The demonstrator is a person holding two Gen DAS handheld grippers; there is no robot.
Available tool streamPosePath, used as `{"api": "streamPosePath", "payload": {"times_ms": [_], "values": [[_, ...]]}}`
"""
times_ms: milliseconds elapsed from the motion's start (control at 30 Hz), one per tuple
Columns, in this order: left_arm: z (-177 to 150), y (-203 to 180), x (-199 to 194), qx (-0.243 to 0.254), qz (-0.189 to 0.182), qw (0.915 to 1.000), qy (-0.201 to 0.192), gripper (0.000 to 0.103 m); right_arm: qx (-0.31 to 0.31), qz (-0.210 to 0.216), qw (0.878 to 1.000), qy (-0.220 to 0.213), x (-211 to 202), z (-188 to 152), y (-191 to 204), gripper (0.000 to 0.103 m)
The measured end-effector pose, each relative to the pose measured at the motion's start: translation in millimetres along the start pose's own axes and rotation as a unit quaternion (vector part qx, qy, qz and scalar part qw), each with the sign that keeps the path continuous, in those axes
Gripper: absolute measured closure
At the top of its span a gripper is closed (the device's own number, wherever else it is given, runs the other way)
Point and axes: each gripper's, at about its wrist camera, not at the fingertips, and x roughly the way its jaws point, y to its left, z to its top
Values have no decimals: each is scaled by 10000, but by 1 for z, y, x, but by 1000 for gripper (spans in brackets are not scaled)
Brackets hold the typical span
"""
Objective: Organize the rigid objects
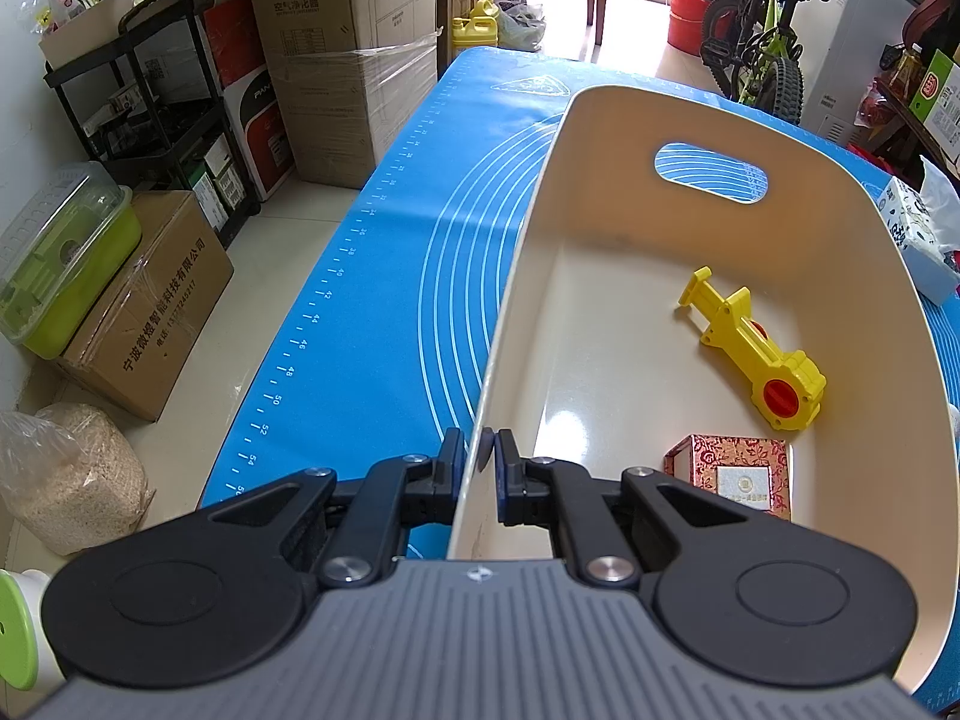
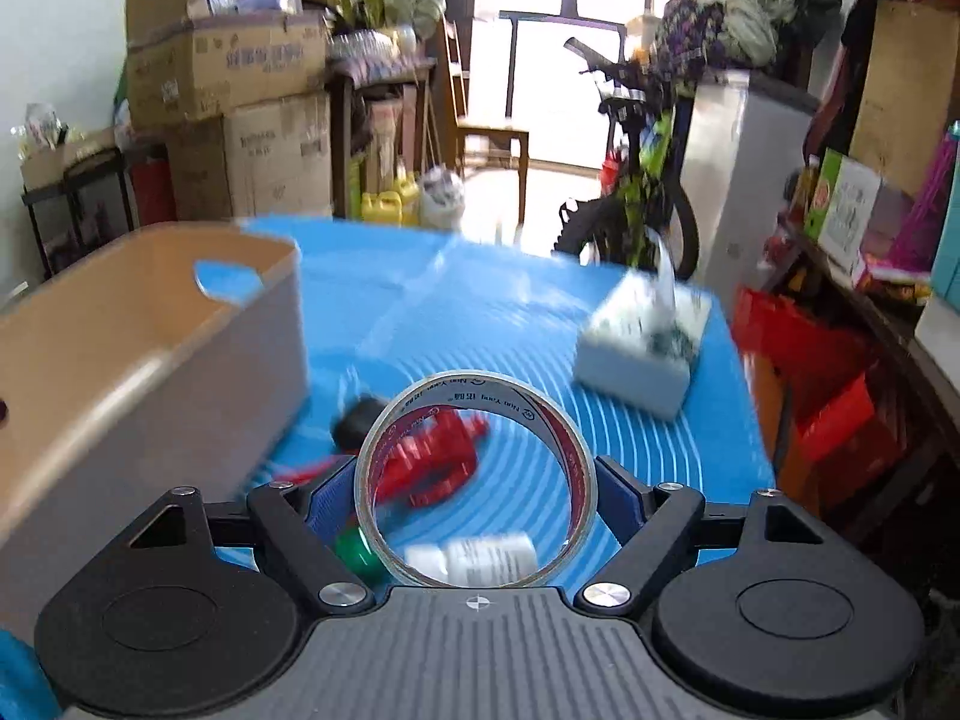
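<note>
My left gripper (image 1: 480,459) is shut on the near left wall of a cream plastic bin (image 1: 528,252), one finger outside and one inside. In the bin lie a yellow toy tool with a red hub (image 1: 756,348) and a red patterned box (image 1: 735,474). My right gripper (image 2: 477,489) is shut on a roll of clear tape (image 2: 558,414) and holds it above the blue mat (image 2: 420,300). Below the tape lie a red toy tool (image 2: 441,450), a black object (image 2: 360,420), a white bottle (image 2: 480,552) and a green object (image 2: 357,552). The bin (image 2: 150,348) stands left of them.
A tissue box (image 2: 636,354) stands on the mat at the right, and shows in the left wrist view (image 1: 918,234) beyond the bin. Cardboard boxes (image 1: 342,60), a black rack (image 1: 150,108) and a bicycle (image 1: 762,42) surround the table. The right wrist view is motion-blurred.
</note>
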Motion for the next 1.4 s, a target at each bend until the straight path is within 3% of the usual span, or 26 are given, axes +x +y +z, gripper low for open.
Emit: {"api": "streamPosePath", "payload": {"times_ms": [267, 500, 867, 1167, 1400], "values": [[0, 0, 0, 2, 1, 10000, -1, 91, -92, 360, 9982, -463, -25, 46, 48, 20], [0, 0, 0, -12, -21, 10000, 1, 91, -341, 685, 9959, -487, -22, 69, 105, 20], [-1, 1, -1, -9, -30, 10000, -4, 91, -823, 908, 9922, 226, 1, 54, 174, 20], [-1, 0, -1, -4, -21, 10000, -4, 91, -1011, 931, 9866, 878, 20, 36, 190, 20], [-1, 1, -1, -1, -8, 10000, -7, 91, -773, 1001, 9878, 907, 15, 40, 183, 17]]}}
